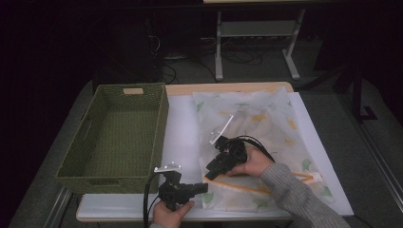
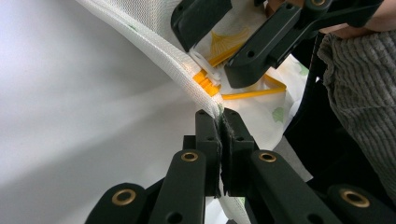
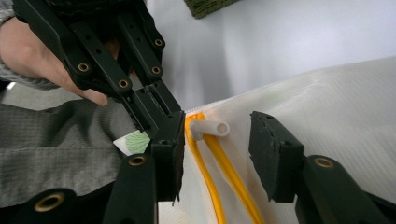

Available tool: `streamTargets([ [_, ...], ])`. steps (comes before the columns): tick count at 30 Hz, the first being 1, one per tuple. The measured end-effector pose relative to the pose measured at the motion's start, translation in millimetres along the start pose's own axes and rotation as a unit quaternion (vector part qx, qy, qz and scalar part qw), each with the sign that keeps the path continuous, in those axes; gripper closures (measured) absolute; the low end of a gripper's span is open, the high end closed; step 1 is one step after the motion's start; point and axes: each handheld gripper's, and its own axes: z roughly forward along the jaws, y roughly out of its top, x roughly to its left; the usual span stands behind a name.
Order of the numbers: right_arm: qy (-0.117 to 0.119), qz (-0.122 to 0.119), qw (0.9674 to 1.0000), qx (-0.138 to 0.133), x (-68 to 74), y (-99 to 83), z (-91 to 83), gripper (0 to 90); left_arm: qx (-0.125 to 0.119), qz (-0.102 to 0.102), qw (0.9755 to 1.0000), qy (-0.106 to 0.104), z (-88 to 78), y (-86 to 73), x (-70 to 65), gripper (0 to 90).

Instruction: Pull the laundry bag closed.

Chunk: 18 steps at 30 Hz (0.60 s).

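Two claws engaged: left claw [image 2: 221, 122] pinches the soft mesh bag's [image 1: 266, 123] edge. Right claw [image 3: 219, 154] stands spread astride the zipper pull [image 3: 210, 128]; best hold there, judged light and limp.

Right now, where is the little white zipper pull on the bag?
In the right gripper view, the small white plastic zipper pull sits at the end of the orange zipper, at the white mesh bag's corner, between the right hand-held gripper's open jaws.
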Motion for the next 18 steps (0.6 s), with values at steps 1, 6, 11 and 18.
streamTargets([
  [1, 0.006, 0.001, 1.0000, 0.000, -0.2, 0.3, 1.1, 58.3, 0.000, -0.001, 1.0000, 0.000, 0.1, 0.0, 0.3, 87.1],
  [6, 0.014, -0.010, 0.9999, -0.003, 2.8, 1.1, 0.5, 69.0, -0.002, -0.007, 1.0000, 0.004, -0.8, 0.0, 2.3, 87.1],
  [11, 0.007, -0.013, 0.9999, -0.007, 6.6, -1.3, -6.0, 77.5, -0.010, -0.019, 0.9998, 0.004, -2.0, -0.8, 5.4, 87.1],
  [18, -0.002, -0.019, 0.9998, -0.010, 12.1, -1.8, -6.4, 85.4, -0.018, -0.036, 0.9992, 0.010, -2.5, -1.6, 6.1, 87.2],
])
